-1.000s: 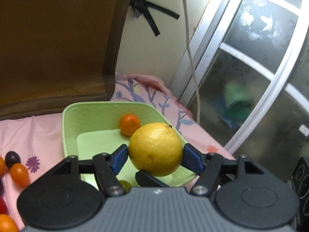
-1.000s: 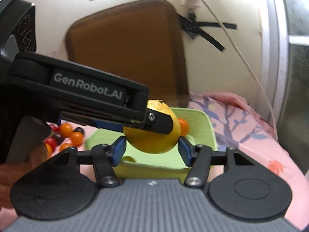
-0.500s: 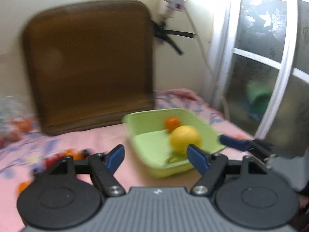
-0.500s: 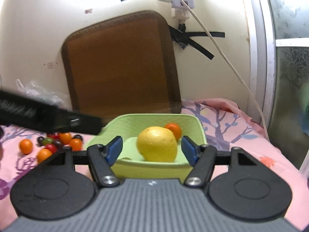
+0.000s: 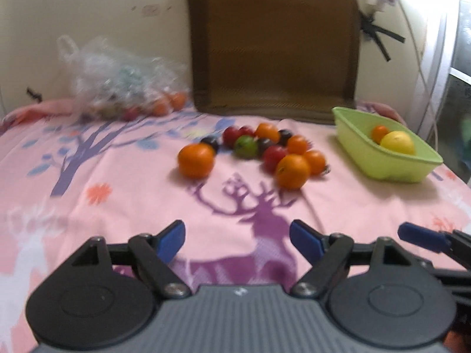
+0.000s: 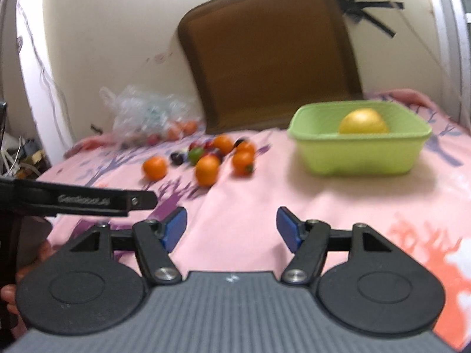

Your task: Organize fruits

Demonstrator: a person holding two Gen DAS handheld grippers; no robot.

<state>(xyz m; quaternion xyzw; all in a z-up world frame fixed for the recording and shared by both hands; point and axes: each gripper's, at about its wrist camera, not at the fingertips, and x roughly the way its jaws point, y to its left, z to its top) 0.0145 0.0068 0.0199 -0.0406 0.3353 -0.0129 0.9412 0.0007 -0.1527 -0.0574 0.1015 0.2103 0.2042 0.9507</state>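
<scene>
Since a second ago I have let go of the lemon (image 5: 398,142) and pulled both tools back from the green tub (image 5: 412,164); it now sits inside the tub next to a small orange (image 5: 379,132), well ahead of me. My left gripper (image 5: 237,236) has its blue-padded jaws spread wide with nothing between them, hovering over the pink deer-print sheet (image 5: 132,200). My right gripper (image 6: 231,225) is likewise wide open and holds nothing; in its view the lemon (image 6: 363,122) shows above the rim of the tub (image 6: 359,154). Left of the tub lies a loose cluster of fruit (image 5: 259,150) on the sheet: several oranges, some red and dark ones and a single green one, with one orange (image 5: 195,160) a little apart on the left. Behind them a brown cushion (image 5: 273,44) leans against the wall, and a clear plastic bag (image 5: 117,79) with more fruit in it sits at the far left. Both views are somewhat blurred.
</scene>
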